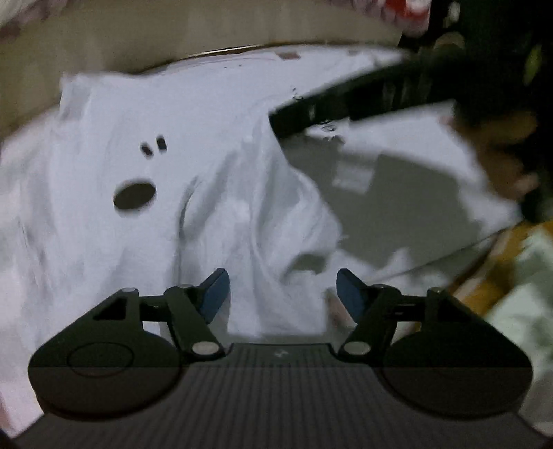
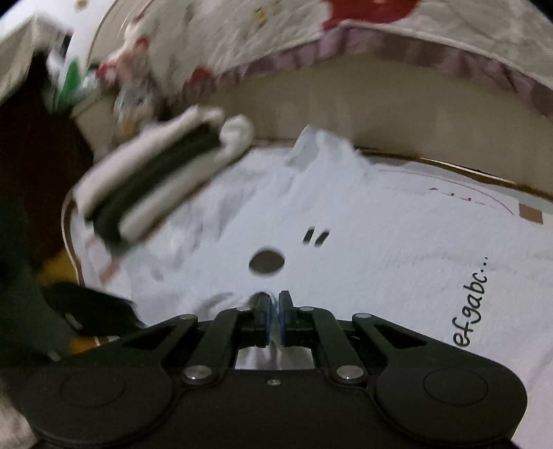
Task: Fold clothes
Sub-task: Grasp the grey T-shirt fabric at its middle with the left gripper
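Floral bedding (image 2: 363,31) behind; white table (image 2: 484,186) carried white shirt (image 1: 145,165), rumpled. Left gripper (image 1: 280,293) apart, empty, above cloth. Right gripper (image 2: 273,317) together, probably pinching shirt fabric; blur. Best: lift slowly, keep edge taut.

The white T-shirt (image 1: 145,165) lies crumpled over a white counter (image 2: 449,193), its fabric rumpled into soft ridges and folds rather than spread flat. A printed cartoon face shows on it: a dark oval (image 2: 266,264) with two short black dashes (image 2: 316,238) just above. Black cursive lettering (image 2: 471,304), partly readable as "efgabc...", runs along one side in the right wrist view. In the left wrist view a bunched fold rises through the middle, and one edge hangs lifted above its shadow.
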Available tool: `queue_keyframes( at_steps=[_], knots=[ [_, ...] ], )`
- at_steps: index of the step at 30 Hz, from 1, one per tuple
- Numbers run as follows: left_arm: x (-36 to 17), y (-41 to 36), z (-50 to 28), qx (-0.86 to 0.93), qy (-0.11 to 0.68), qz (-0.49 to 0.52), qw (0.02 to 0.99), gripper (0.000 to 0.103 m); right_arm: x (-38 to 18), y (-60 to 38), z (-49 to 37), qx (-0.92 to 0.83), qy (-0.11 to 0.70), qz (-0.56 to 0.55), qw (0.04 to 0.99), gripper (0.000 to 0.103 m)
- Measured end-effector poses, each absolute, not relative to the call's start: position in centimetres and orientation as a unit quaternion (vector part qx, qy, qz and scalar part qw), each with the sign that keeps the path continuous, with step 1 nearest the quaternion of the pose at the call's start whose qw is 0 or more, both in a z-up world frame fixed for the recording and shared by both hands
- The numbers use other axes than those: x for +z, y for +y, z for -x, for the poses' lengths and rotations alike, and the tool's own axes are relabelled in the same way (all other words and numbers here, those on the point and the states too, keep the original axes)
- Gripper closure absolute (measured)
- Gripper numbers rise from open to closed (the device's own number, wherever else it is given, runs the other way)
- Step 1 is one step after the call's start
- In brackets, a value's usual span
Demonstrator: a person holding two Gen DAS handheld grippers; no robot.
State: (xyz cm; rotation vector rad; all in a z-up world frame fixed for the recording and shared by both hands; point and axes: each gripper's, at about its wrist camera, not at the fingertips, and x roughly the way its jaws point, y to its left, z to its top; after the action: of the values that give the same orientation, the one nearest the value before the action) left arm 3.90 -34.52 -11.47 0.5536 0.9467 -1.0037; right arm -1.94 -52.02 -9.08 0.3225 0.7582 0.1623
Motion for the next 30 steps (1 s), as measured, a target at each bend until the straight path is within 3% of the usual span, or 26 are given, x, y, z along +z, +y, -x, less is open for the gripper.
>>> queue_keyframes(
  at_steps=[1,2,6,9,10,12,14,19,25,30],
  knots=[
    [-11.9,-35.5,-4.2,-0.446,0.419,-0.276,0.741,0.094,-9.2,-52.2,1.7,0.071,0.367,-0.154,0.915,0.096],
    [-11.9,-36.0,-4.9,-0.437,0.411,-0.279,0.749,0.097,-9.3,-52.5,1.6,0.063,0.366,-0.150,0.916,0.096],
    [-11.4,-37.1,-8.3,-0.405,0.382,-0.271,0.785,0.097,-10.4,-53.8,1.8,-0.017,0.376,-0.117,0.919,0.089],
    [-10.6,-35.8,-12.2,-0.372,0.392,-0.184,0.821,0.097,-11.1,-55.4,2.5,-0.056,0.382,-0.114,0.915,0.088],
    [-10.6,-34.8,-13.3,-0.375,0.403,-0.146,0.822,0.097,-11.2,-56.1,3.3,-0.059,0.382,-0.122,0.914,0.084],
    [-10.6,-32.9,-14.0,-0.403,0.400,-0.111,0.816,0.097,-11.6,-57.0,4.7,-0.063,0.390,-0.135,0.909,0.066],
    [-10.6,-31.3,-14.3,-0.426,0.393,-0.094,0.809,0.097,-12.0,-57.5,6.3,-0.068,0.402,-0.139,0.902,0.058],
    [-12.2,-31.6,-16.1,-0.425,0.405,-0.062,0.807,0.097,-13.0,-58.3,13.2,-0.101,0.419,-0.127,0.893,0.054],
    [-11.6,-32.5,-17.2,-0.401,0.360,-0.038,0.841,0.097,-12.5,-60.8,22.7,-0.227,0.443,-0.084,0.863,0.054],
    [-10.5,-31.2,-18.4,-0.366,0.318,-0.009,0.875,0.097,-11.3,-65.4,26.7,-0.299,0.396,-0.170,0.851,0.054]
  ],
)
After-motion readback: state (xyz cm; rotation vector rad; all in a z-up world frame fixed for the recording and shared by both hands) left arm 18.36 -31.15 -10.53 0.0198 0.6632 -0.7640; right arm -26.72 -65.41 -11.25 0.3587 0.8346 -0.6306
